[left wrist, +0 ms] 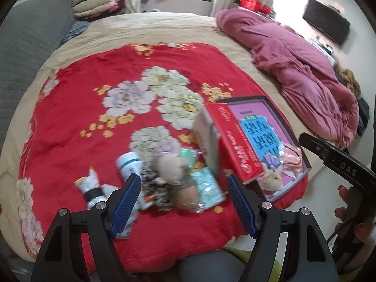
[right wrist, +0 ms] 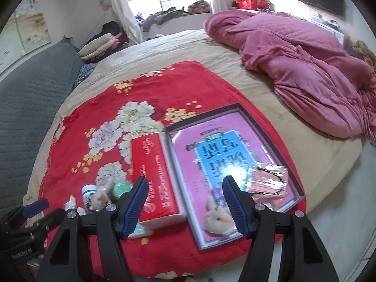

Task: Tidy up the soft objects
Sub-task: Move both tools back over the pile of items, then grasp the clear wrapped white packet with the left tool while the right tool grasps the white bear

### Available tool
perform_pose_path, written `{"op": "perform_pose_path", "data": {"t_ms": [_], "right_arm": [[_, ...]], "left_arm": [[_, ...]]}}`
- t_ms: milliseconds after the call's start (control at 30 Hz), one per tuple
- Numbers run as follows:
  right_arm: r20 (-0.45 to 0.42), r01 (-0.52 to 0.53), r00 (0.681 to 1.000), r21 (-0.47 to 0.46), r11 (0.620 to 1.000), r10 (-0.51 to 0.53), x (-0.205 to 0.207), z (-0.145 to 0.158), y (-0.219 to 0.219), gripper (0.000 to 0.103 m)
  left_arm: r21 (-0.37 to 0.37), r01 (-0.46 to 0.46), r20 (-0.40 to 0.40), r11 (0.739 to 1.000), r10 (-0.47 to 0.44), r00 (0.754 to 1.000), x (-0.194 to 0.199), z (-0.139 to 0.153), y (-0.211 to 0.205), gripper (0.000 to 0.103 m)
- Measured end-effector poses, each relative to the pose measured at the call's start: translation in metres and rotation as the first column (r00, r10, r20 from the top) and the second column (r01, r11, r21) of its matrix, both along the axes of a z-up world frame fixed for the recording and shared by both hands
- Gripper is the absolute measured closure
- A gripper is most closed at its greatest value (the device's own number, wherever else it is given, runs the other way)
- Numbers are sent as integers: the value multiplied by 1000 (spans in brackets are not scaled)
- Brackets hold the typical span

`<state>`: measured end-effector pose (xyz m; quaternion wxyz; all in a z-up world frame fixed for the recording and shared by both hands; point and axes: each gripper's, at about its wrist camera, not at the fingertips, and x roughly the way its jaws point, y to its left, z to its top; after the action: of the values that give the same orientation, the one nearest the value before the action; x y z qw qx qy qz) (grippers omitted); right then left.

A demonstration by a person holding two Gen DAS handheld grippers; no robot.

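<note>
A: Are the claws holding anything?
B: No. The left claw (left wrist: 183, 188) and right claw (right wrist: 185, 189) gape empty above the bed.
A: The soft toys?
B: A plush rabbit (right wrist: 217, 221) lies in the near end of the tray (right wrist: 237, 107); a beige plush (left wrist: 170, 164) sits left of the red box (right wrist: 155, 176).

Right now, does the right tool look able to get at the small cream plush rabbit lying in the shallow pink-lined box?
Probably yes. The right tool is open and empty, the cream plush rabbit lies uncovered just below it in the pink-lined box, and nothing sits between them.
</note>
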<state>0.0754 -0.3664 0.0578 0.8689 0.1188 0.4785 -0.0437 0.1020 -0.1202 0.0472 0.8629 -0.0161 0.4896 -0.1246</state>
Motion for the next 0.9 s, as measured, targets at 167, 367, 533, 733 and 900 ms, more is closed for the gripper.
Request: {"op": "perform_pose_path", "data": {"t_ms": [167, 367, 533, 733, 900], "right_arm": [[2, -47, 999, 5, 999, 47, 0, 4, 25, 38], [12, -110, 994, -3, 994, 110, -2, 10, 56, 38], [7, -164, 986, -3, 986, 164, -4, 7, 83, 38], [-14, -230, 973, 16, 973, 230, -3, -1, 116, 37], [-37, -272, 962, 17, 962, 272, -3, -11, 136, 37]], "left_arm": [[-9, -62, 2, 998, 62, 998, -6, -1, 35, 26], [-18, -114, -4, 993, 114, 993, -14, -5, 66, 26], [-9, -133, -15, 991, 133, 991, -23, -14, 86, 26], [-15, -164, -37, 986, 163, 986, -33, -27, 106, 26], [-11, -173, -55, 985, 172, 984, -38, -38, 116, 26]]}}
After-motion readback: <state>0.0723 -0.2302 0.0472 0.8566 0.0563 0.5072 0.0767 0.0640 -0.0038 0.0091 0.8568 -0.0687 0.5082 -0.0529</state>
